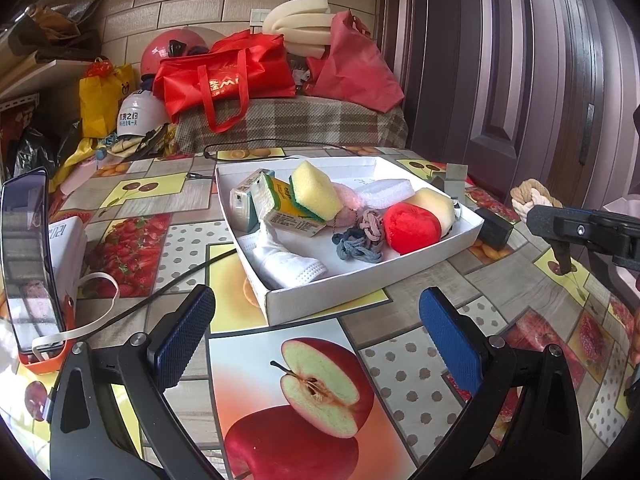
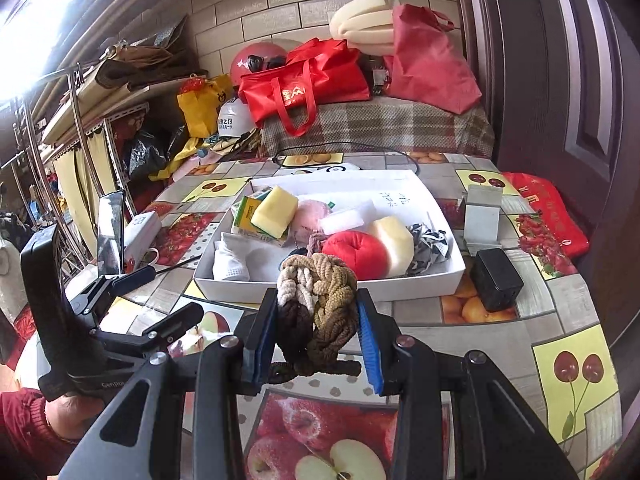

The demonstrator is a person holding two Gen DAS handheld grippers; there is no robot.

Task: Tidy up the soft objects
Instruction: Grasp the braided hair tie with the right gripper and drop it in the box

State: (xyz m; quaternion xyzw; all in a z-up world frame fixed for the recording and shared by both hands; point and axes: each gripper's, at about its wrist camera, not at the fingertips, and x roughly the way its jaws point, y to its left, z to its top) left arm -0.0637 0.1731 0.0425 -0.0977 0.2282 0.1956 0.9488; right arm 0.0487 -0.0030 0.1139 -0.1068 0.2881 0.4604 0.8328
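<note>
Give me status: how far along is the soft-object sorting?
Mostly done by the look of it: the white box already holds the yellow sponge, red plush, white sock and other soft items. In hand: the right gripper is shut on a braided rope bundle. The left gripper is open, empty. Left: getting the bundle into the box.

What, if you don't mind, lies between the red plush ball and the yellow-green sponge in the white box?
In the left wrist view, a pink fluffy pad and a white foam block lie between the red plush ball and the sponge.

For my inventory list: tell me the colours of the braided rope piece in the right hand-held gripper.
Cream, tan and dark brown braided rope piece, clearest in the right wrist view.
</note>
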